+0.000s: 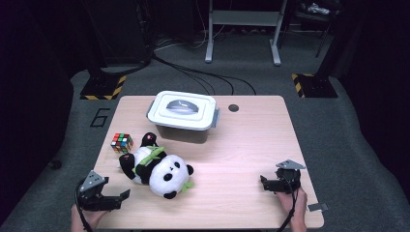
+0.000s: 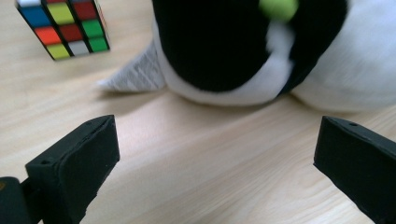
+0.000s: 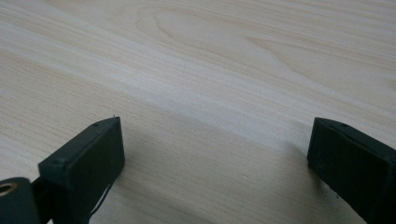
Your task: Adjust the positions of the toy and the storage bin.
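A black-and-white panda plush (image 1: pixel 157 169) with green leaves lies on the left half of the wooden table (image 1: pixel 241 145). Behind it to the left sits a colourful puzzle cube (image 1: pixel 122 143). My left gripper (image 1: pixel 122 200) rests at the table's front left corner, open, its jaws pointing right toward the panda with nothing between them. In the left gripper view the panda (image 2: pixel 224 51), its white tag (image 2: pixel 135 74) and the cube (image 2: pixel 65 28) lie just beyond the wide jaws of my left gripper (image 2: pixel 217 128). My right gripper (image 1: pixel 264 183) sits open at the front right over bare wood (image 3: pixel 210 56).
A white lidded storage box (image 1: pixel 182 113) stands at the back centre of the table, with a round cable hole (image 1: pixel 233 108) to its right. A small grey piece (image 1: pixel 317 207) lies at the front right edge. Cables and stand feet cross the floor beyond.
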